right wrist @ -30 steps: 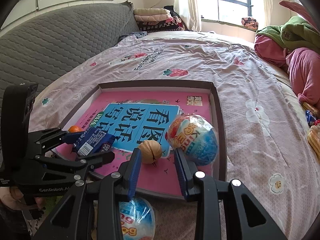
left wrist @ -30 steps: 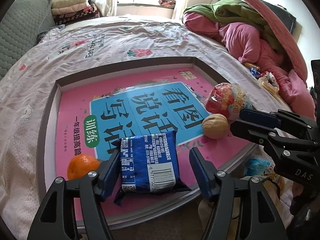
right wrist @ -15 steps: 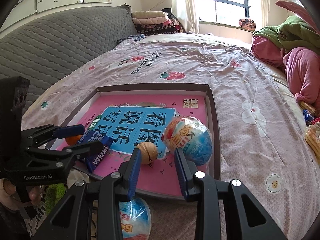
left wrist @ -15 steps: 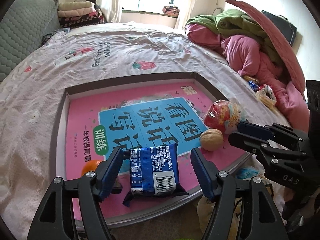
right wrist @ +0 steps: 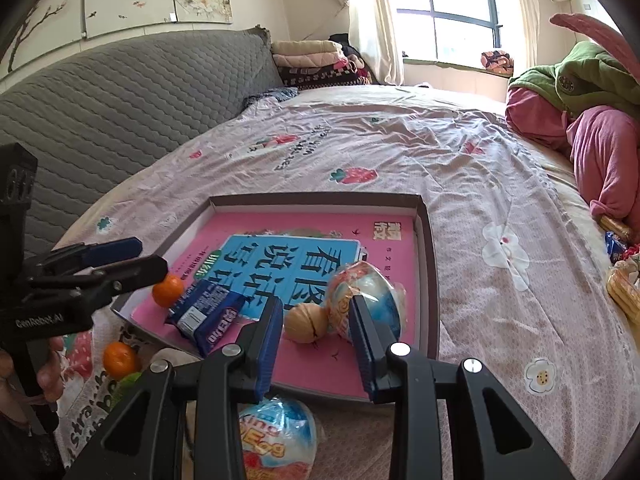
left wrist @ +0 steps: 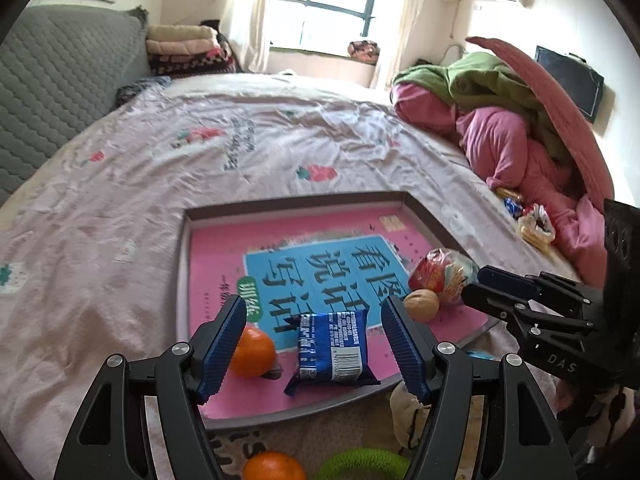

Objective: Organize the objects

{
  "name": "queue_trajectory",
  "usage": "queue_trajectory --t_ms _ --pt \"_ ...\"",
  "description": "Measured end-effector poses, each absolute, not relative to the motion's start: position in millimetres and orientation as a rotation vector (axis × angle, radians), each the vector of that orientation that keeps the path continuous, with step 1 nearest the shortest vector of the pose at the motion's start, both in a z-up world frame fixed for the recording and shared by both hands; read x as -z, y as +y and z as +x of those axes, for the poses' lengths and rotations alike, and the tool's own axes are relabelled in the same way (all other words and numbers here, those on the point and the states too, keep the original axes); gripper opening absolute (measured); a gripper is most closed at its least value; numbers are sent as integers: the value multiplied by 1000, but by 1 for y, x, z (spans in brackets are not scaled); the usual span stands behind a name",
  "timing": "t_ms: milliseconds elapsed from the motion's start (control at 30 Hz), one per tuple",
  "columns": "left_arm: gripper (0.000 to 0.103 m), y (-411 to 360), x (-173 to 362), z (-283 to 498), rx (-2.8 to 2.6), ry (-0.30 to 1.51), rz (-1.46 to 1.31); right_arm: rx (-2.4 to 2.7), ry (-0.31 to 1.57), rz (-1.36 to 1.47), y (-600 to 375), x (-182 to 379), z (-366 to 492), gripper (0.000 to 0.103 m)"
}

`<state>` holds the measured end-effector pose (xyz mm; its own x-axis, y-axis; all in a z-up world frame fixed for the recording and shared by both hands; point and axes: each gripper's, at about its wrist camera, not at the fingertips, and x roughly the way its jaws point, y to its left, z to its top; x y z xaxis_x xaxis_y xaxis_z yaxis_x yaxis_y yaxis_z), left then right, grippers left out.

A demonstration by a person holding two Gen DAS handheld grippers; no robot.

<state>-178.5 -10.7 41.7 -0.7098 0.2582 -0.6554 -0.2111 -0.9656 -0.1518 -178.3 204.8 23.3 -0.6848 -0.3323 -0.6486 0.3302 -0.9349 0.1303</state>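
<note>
Blue snack packet [left wrist: 334, 347] lies untouched beyond left gripper [left wrist: 312, 346]; both grippers' fingers [right wrist: 269, 338] spread wide, empty.

Daylight pours from the window [right wrist: 456, 12] at the upper right, blown out to white. The left wrist view is motion-blurred; both bend and darken at the corners.

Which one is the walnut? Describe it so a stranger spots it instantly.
Find the shallow tray with the pink book on the bed. At its near right end, the walnut lies between the blue packet and the wrapped egg, touching the egg. It is the only tan, wrinkled, unwrapped ball.
</note>
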Motion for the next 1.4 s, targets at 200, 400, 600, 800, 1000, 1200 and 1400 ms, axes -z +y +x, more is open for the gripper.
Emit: queue_trajectory --t_ms 200,400,600,800,1000,1200,1400 --pt "72 -18 -55 -162 -2737 -92 -1010 2581 -15 947 204 -33 -168 34" --pt "72 -31 -51 -152 -2743 -155 -1043 2570 -14 915 201 -40 -161 34" --pt "72 -37 -49 -142 -2762 -156 -1048 2564 -22 881 201 -46 -156 34" --pt "72 -38 -45 -139 -2762 -155 -1070 2557 -19 868 199 -48 -153 34" --pt "72 -38 -41 -134 -2757 -151 -1082 2557 -20 856 200 -51 -149 34" --pt "72 -35 -39 -128 -2752 -144 -1090 2564 -26 849 202 -52 -145 35" --pt "72 -34 -36 -119 -2742 -137 -1104 2560 -28 836 202 -54 -139 36"
